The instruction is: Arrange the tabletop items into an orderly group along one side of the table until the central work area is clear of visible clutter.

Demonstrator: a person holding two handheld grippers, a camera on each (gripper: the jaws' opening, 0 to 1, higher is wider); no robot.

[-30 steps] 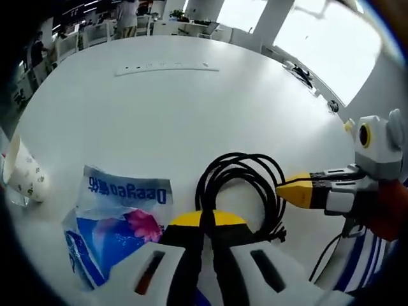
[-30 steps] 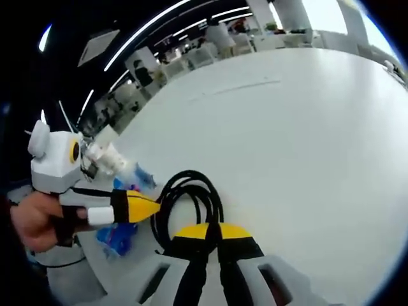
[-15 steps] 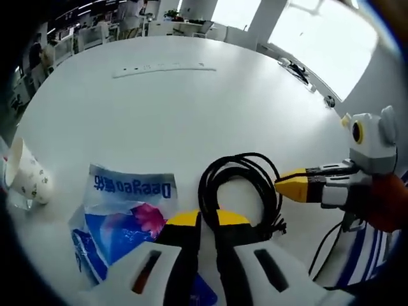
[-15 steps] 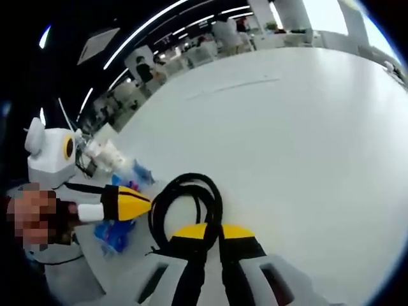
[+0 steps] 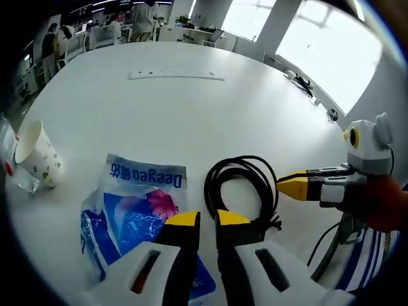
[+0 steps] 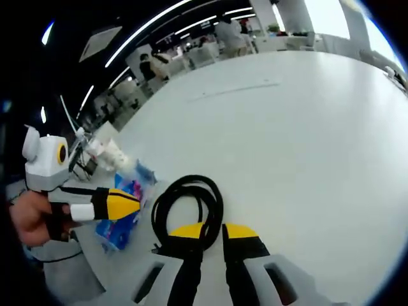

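In the left gripper view, the left gripper hovers with its fingers slightly apart and empty, just above the near edge of the bench, between the blue packet and the coiled black cable; a paper cup stands toward the left edge. In the right gripper view, the right gripper has its fingers a little apart at the coil's near loop. Best to grip several strands together, so the coil slides sideways whole.

The blue plastic bag reads "Deeyeo", upside down.
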